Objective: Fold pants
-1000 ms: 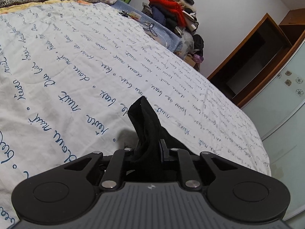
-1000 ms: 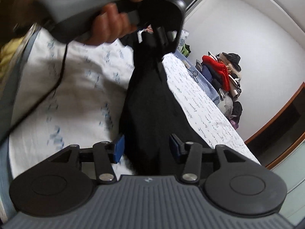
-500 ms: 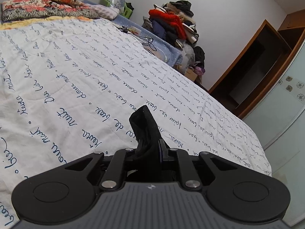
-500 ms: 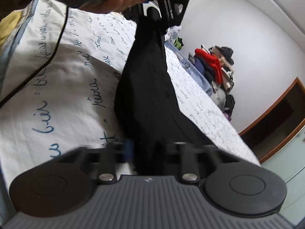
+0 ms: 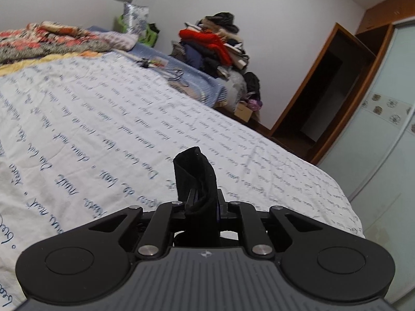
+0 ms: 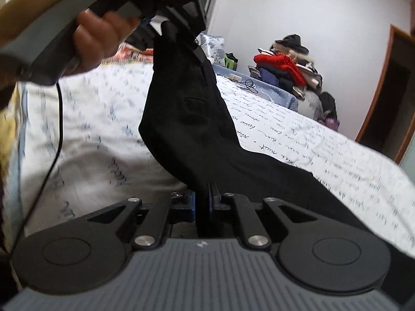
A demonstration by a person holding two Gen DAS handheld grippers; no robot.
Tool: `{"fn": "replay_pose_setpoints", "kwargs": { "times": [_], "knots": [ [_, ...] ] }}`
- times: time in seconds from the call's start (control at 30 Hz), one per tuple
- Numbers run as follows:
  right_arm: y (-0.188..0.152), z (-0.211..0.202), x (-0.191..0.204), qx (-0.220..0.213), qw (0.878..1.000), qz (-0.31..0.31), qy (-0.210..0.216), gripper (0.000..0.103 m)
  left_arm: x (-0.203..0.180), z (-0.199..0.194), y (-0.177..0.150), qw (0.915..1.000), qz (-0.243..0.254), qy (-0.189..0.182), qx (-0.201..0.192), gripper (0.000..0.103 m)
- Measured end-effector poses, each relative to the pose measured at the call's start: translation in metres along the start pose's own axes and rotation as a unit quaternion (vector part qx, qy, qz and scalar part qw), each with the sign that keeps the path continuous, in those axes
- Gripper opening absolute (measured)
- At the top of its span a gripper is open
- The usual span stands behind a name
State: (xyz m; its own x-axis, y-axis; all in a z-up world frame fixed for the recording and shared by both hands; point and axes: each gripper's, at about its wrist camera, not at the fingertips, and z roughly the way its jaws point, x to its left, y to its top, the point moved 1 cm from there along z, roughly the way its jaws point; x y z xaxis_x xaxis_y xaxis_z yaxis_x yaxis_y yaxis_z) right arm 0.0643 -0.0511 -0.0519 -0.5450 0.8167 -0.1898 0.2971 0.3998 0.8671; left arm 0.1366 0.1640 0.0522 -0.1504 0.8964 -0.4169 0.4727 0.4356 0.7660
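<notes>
Up off the bed (image 5: 103, 119), the black pants (image 6: 197, 119) hang stretched between the two claws. The left claw (image 5: 201, 204) is pressed together on a bunched end of the cloth, and a short tuft of it stands up past the fingertips, above the white sheet with blue handwriting. From the right wrist view, the left claw sits high at the top, gripped by the person's left hand (image 6: 101, 39), with the pants falling from it in a slanted sheet. The right claw (image 6: 202, 202) pinches the lower part of that sheet, its blue pads closed against the fabric. Beyond it, the rest of the pants trails down to the right over the bed. A pile of clothes (image 5: 215, 49) sits against the far wall.
</notes>
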Motion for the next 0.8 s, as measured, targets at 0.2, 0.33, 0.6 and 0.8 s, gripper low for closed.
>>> {"fn": "replay_pose_setpoints", "kwargs": {
  "times": [0.2,0.33,0.6,0.8],
  "knots": [
    [-0.003,-0.015,-0.016,-0.025,0.999,0.043,0.006,0.009,-0.047,-0.013,0.001,0.9984,0.041,-0.035,-0.014,0.012],
    [-0.004,-0.026,-0.027,-0.041,0.997,0.068,0.005,0.009,-0.084,-0.019,-0.002,0.9953,0.069,-0.064,-0.020,0.012],
    [-0.015,-0.057,-0.058,-0.065,0.990,0.125,0.002,0.009,-0.161,-0.018,-0.026,0.9823,0.137,-0.127,-0.011,0.010],
    [-0.034,-0.055,-0.073,-0.035,0.984,0.169,0.047,0.028,-0.206,0.018,-0.064,0.9624,0.189,-0.186,0.058,0.009]
  ]
}}
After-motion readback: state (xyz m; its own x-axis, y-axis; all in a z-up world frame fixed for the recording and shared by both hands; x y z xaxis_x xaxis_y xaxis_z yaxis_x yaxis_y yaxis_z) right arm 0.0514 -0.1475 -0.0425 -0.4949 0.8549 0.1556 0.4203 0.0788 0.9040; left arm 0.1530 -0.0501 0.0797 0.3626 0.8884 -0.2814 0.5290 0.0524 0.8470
